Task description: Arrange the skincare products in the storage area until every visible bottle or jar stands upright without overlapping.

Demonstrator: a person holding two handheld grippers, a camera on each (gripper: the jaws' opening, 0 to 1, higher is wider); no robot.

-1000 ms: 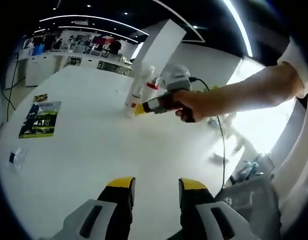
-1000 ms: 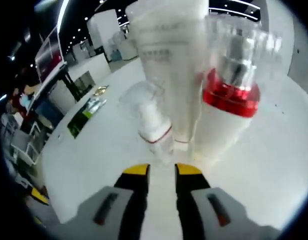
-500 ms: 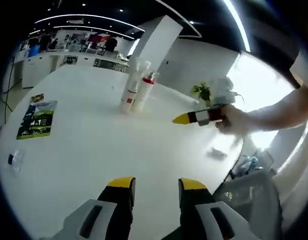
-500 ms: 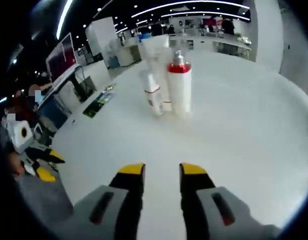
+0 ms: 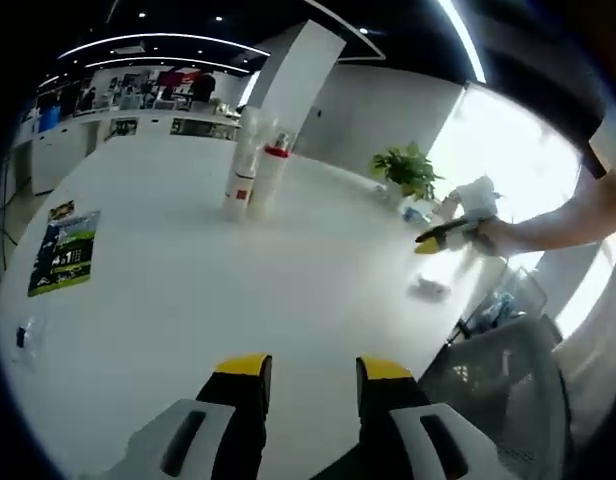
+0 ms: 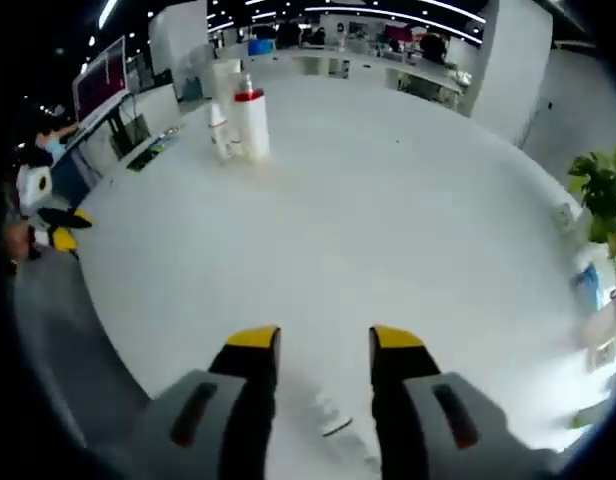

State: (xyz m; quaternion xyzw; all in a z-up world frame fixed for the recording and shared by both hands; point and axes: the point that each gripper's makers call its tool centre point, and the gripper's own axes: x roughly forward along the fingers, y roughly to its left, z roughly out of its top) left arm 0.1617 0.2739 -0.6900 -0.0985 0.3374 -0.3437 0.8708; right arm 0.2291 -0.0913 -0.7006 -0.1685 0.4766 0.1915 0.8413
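Three skincare containers stand upright in a tight group far across the white table (image 5: pixel 188 290): a tall white tube (image 5: pixel 246 140), a white bottle with a red collar (image 5: pixel 272 175) and a small white bottle (image 5: pixel 235 192). In the right gripper view the same group (image 6: pixel 238 120) is small and far off at the upper left. My left gripper (image 5: pixel 310 372) hovers open over the table's near part, nothing between its jaws. My right gripper (image 6: pixel 325 345) is open and empty too. It also appears at the right of the left gripper view (image 5: pixel 440 236), held by a hand (image 5: pixel 493 235).
A green leaflet (image 5: pixel 60 255) and a small dark item (image 5: pixel 23 335) lie at the table's left. A potted plant (image 5: pixel 408 170) stands at the far right edge. A mesh chair (image 5: pixel 498 385) sits beyond the rim. A small scrap (image 6: pixel 333 425) lies under the right gripper.
My right gripper has drawn back from right beside the three containers to the far side of the table. The containers stay standing together. The left gripper has hardly moved.
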